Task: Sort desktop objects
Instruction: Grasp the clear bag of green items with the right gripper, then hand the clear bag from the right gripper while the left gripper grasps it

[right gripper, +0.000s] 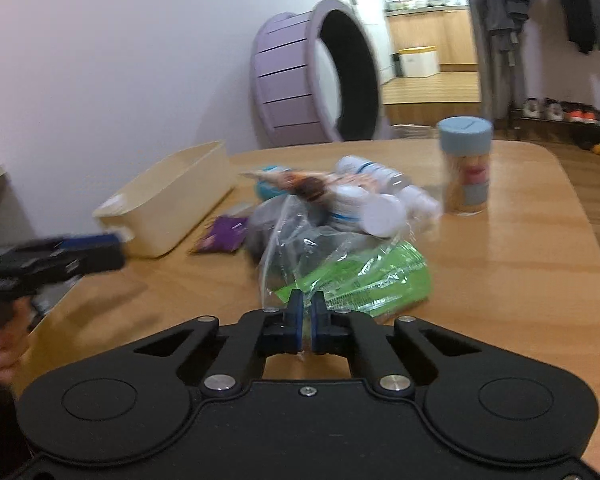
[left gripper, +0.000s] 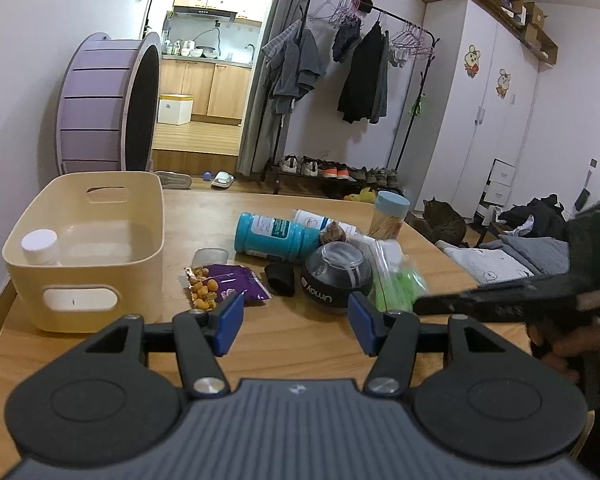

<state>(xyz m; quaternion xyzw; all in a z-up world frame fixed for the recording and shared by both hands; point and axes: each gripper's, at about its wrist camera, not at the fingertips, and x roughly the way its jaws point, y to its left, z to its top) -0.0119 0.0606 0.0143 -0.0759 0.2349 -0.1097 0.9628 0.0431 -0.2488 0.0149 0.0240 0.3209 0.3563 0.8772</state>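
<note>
Nearest the right gripper, the bag of green packets is pinched by its near edge, jaws nearly together on the plastic, probably for carrying left to the bin. Left gripper hovers near the clutter, jaws wide apart, empty.

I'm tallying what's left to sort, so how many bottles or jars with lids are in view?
4. A white-capped bottle stands inside the beige bin. A teal bottle and a white bottle lie in the pile. A blue-lidded jar stands upright behind them. The pile may hide others.
</note>
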